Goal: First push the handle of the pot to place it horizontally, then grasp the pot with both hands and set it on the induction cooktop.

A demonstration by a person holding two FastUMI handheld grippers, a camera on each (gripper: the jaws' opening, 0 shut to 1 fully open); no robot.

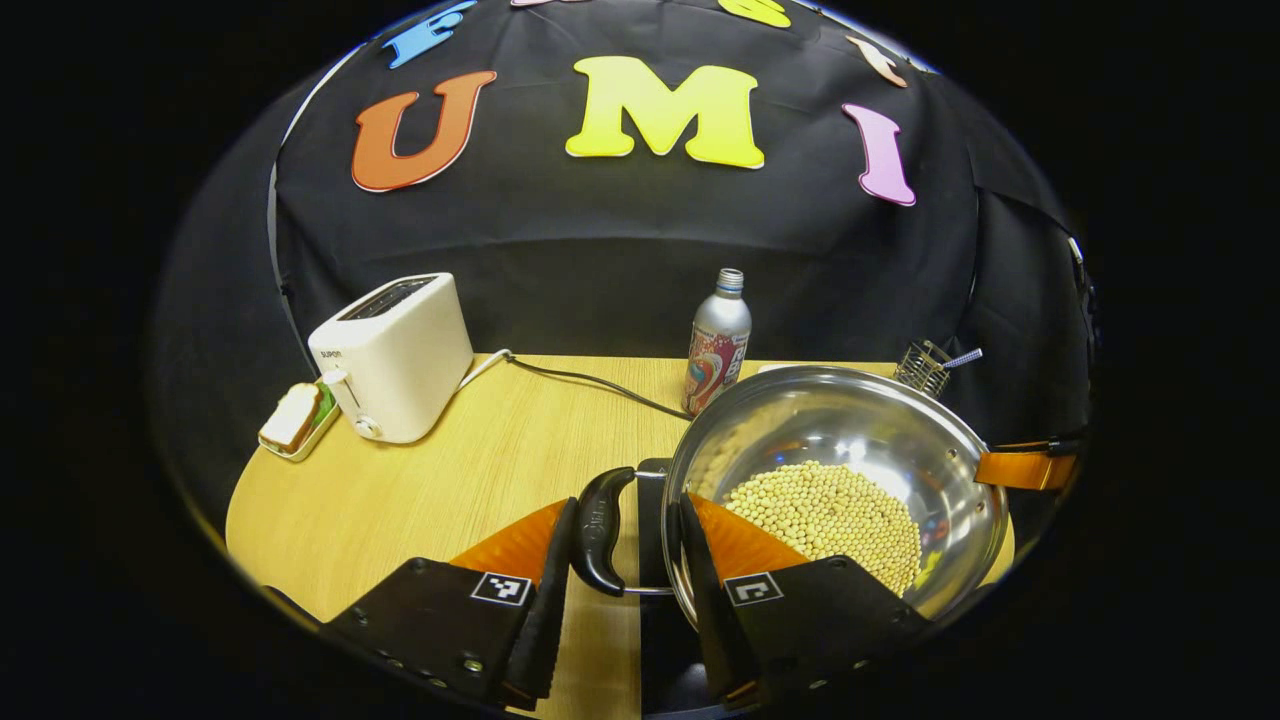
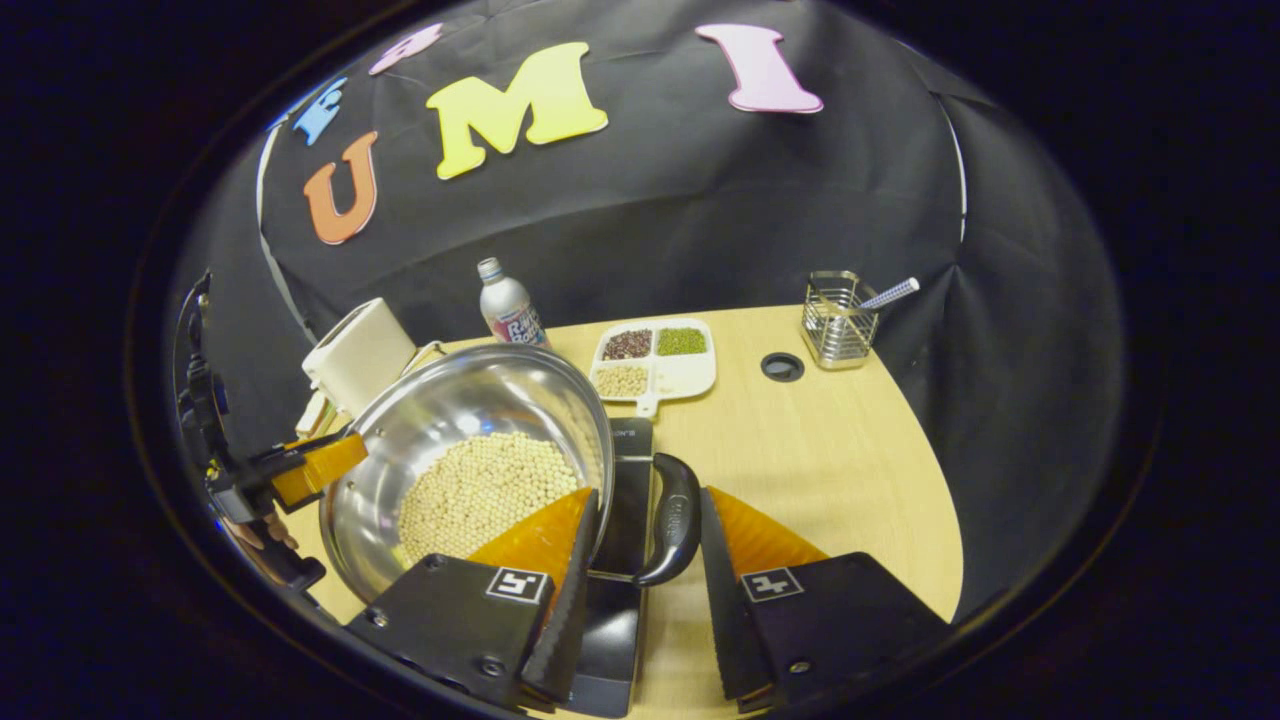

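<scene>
A steel pot [image 1: 860, 420] holding soybeans [image 1: 825, 510] sits over the black induction cooktop [image 1: 652, 500]; I cannot tell whether it rests on it. My left gripper [image 1: 625, 590] spans the pot's near black handle [image 1: 603, 530]: one finger lies against the handle's outer side, the other at the rim. In the right gripper view, my right gripper [image 2: 645, 590] holds the opposite handle [image 2: 678, 520] the same way, with the cooktop [image 2: 628, 480] under it. Each gripper shows at the pot's far rim in the other's view: right [image 1: 1020, 468], left [image 2: 315, 465].
A white toaster [image 1: 395, 355] with its cord and a small plate of bread [image 1: 293, 420] stand at the back left. A bottle [image 1: 718, 345] is behind the pot. A divided tray of beans [image 2: 655, 360], a cable hole [image 2: 781, 367] and a wire holder [image 2: 835, 320] lie to the right.
</scene>
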